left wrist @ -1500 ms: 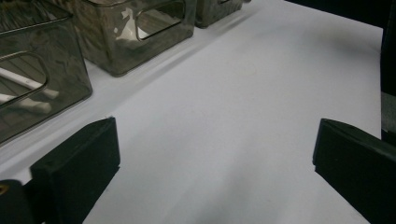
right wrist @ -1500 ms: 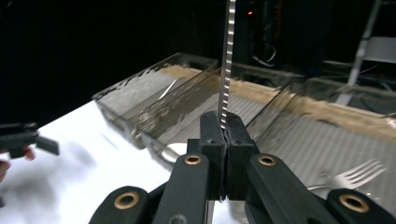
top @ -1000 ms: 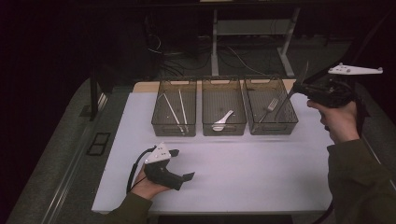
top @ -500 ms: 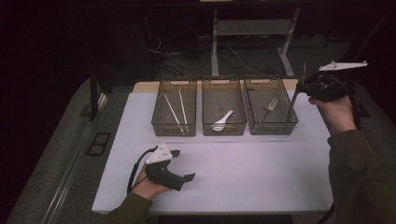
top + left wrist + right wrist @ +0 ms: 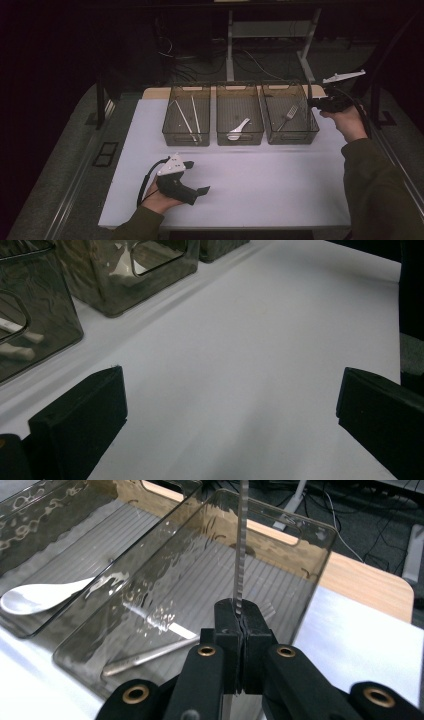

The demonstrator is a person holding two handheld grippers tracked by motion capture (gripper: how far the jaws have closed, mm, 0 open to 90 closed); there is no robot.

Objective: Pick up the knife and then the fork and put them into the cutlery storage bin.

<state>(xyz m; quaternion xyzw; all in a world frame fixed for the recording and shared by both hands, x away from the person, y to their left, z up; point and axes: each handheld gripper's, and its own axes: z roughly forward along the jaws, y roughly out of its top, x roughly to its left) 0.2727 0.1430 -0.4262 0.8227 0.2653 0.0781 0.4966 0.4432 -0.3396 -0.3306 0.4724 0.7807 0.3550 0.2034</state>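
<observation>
My right gripper is shut on a thin serrated knife, which stands upright out of its jaws. It hovers at the right wall of the right-hand clear bin. A metal fork lies in that bin. My left gripper rests on the white table near the front left, open, with nothing between its jaws.
The middle bin holds a white spoon. The left bin holds chopsticks. The bins stand in a row at the back of the white mat. Beyond the table lie cables and a desk frame.
The right hand has come down and to the left with the knife, closer to the right bin. The left hand and its gripper have stayed put.
</observation>
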